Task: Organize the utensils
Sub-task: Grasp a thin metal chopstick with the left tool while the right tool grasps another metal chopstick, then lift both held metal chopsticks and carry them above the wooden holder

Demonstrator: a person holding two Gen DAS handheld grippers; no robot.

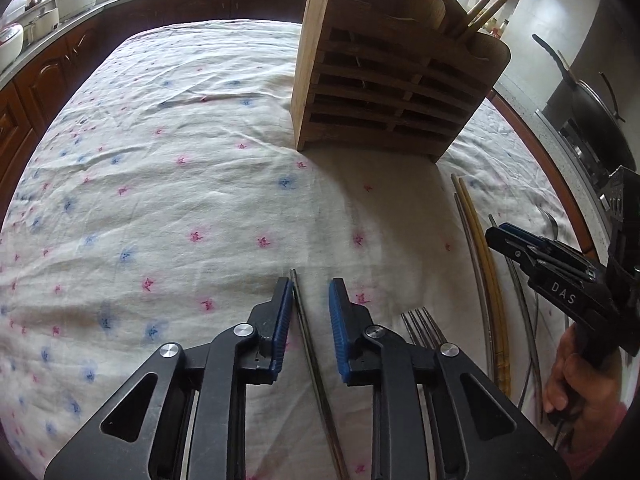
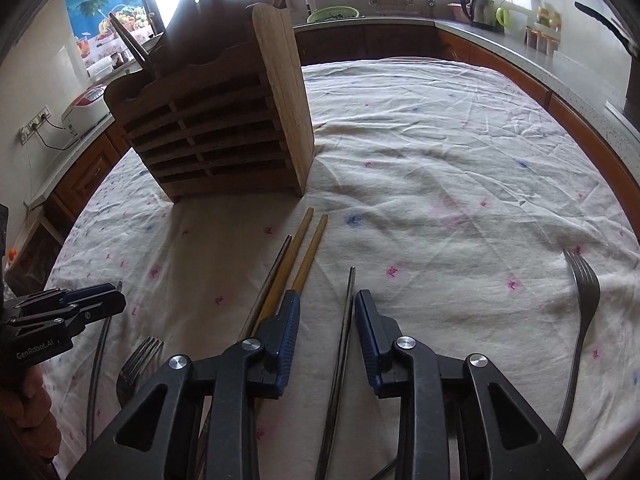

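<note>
A wooden utensil holder [image 1: 384, 80] stands on the flowered tablecloth; it also shows in the right wrist view [image 2: 224, 128], with sticks standing in its top. My left gripper [image 1: 310, 292] is open, low over the cloth, with a metal chopstick [image 1: 308, 340] lying between its fingers. A fork [image 1: 424, 326] lies just right of it. My right gripper [image 2: 326, 304] is open around another metal chopstick [image 2: 344, 344]. Two yellow wooden chopsticks [image 2: 300, 252] and a metal one [image 2: 272, 276] lie left of it. A second fork [image 2: 582, 304] lies at the right.
The cloth-covered table [image 1: 160, 184] is ringed by wooden kitchen counters [image 2: 520, 52] with appliances, a kettle [image 2: 478, 6] and a green basket [image 2: 332, 14]. A black pan [image 1: 592, 100] sits on a stove at the right. The holder is the only tall obstacle.
</note>
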